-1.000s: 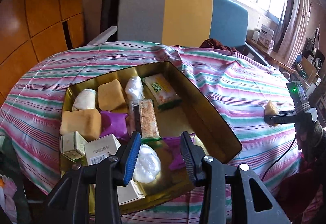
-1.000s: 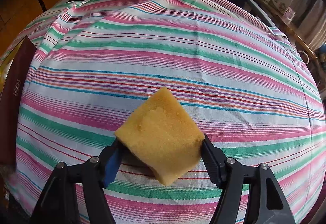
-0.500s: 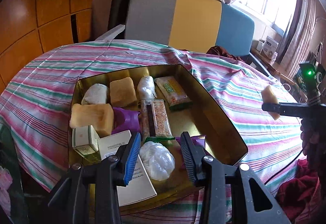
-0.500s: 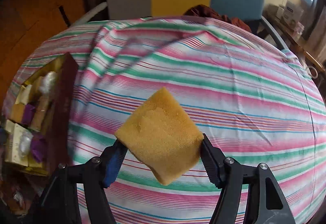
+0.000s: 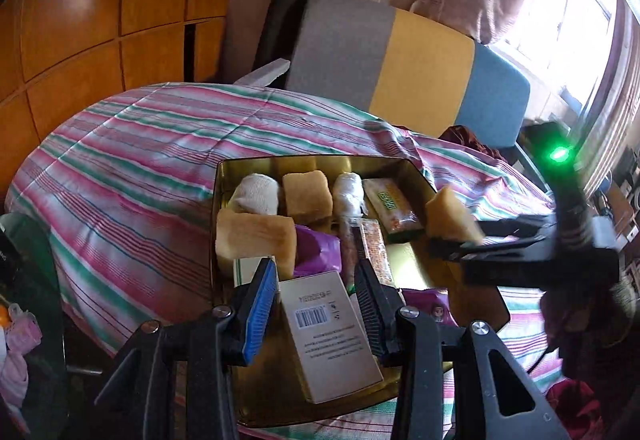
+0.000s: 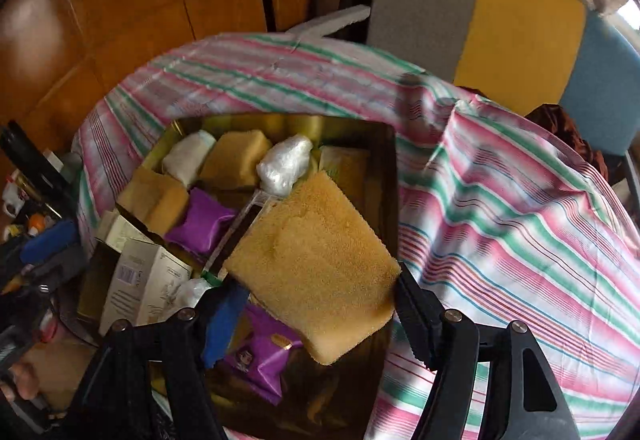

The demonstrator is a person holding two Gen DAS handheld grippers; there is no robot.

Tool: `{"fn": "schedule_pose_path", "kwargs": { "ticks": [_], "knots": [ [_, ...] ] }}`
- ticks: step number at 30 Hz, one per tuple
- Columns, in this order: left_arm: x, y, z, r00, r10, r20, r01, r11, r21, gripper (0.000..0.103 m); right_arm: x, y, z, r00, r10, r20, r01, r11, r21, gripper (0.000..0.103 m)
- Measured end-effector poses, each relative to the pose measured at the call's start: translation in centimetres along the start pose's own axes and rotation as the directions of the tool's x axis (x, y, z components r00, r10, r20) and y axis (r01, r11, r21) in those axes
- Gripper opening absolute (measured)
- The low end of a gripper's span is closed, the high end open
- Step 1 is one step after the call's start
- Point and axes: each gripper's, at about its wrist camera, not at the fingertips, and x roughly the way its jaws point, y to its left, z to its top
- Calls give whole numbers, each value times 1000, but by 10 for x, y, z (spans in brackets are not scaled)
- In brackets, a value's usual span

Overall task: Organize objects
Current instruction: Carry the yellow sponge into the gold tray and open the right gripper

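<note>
The right gripper [image 6: 316,304] pointed steeply down over the gold tray [image 6: 394,175], its jaws clamped on a yellow sponge [image 6: 316,260] by two opposite corners; the sponge hung above the tray's near right part, tilted, its broad grainy face turned up toward the camera and its long axis running from upper left to lower right, one corner dipping toward the purple packet [image 6: 260,356] beneath it; in the left wrist view the same gripper [image 5: 452,240] reached in level from the right, with the sponge [image 5: 450,215] at its tip over the tray's right rim [image 5: 424,175]. The left gripper [image 5: 316,296] slanted down over the tray's near end; its jaws stood apart with nothing pinched between them, and a white box [image 5: 330,336] with a barcode lay below the gap, its long axis running away from the camera. The tray sat on a striped cloth [image 5: 132,175].
</note>
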Motion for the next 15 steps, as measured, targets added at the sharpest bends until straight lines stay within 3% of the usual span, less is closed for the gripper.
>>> {"fn": "schedule_pose_path", "kwargs": {
  "ticks": [9,15],
  "knots": [
    [7,2,-6,1000,-1,-31,1,1000,-2,41,57,12,0,991,-35,-131,30,999,-40,75],
    [11,0,-7,999,6,-44,-6,1000,3,42,62,11,-6,990,-50,-132,44,998,-50,81]
  ]
}}
